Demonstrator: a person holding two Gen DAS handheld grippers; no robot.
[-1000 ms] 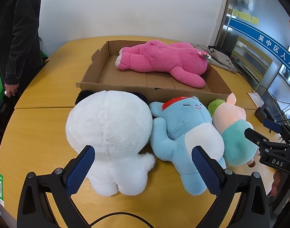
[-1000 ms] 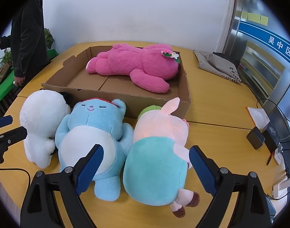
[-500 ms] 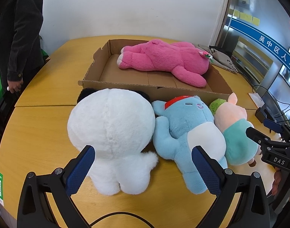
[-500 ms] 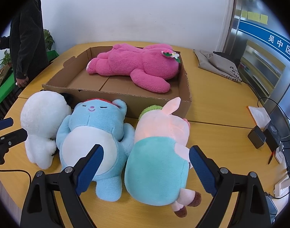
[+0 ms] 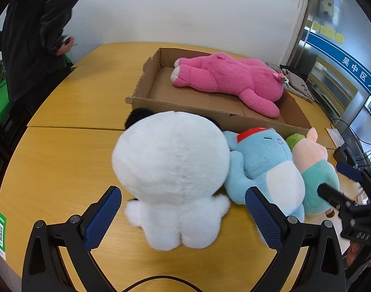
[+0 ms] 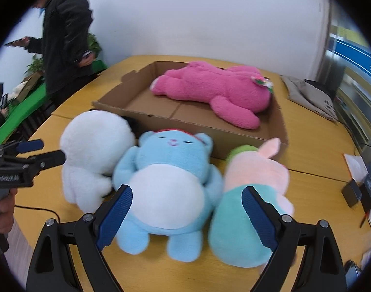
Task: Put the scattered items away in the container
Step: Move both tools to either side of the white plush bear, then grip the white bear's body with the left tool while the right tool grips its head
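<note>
Jaws of both grippers gape empty: left gripper straddles the white plush, right gripper frames the blue bear, both plushies just before the box.

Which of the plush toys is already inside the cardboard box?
The pink plush, lying in the cardboard box; the white, blue and pig plushes lie on the table outside it.
</note>
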